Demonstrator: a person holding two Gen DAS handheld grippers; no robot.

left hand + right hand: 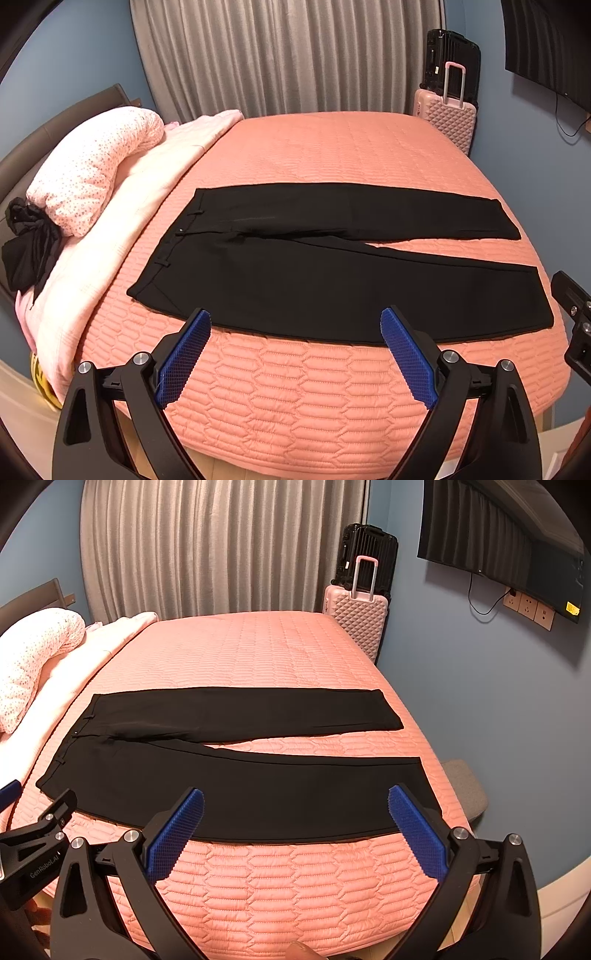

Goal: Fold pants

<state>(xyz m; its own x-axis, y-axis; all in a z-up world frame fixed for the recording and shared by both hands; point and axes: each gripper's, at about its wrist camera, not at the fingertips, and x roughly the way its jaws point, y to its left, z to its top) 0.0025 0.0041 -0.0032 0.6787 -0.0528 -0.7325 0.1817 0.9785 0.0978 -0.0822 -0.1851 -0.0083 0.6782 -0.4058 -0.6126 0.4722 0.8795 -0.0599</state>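
My 2 blue-padded grippers, left gripper and right gripper, hang released, grasping nothing, above flat black fabric pants on the coral quilted bedspread.

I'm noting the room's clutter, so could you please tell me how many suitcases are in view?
2. A pink suitcase stands at the bed's far right corner, and a black suitcase stands right behind it in the room's corner. Others could be hidden beyond the bed.

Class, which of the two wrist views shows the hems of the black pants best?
The right wrist view: both hems lie well inside the frame, with a clear strip of bedspread between the legs. The left wrist view shows both hems too, but nearer the edge, more curved by the lens.
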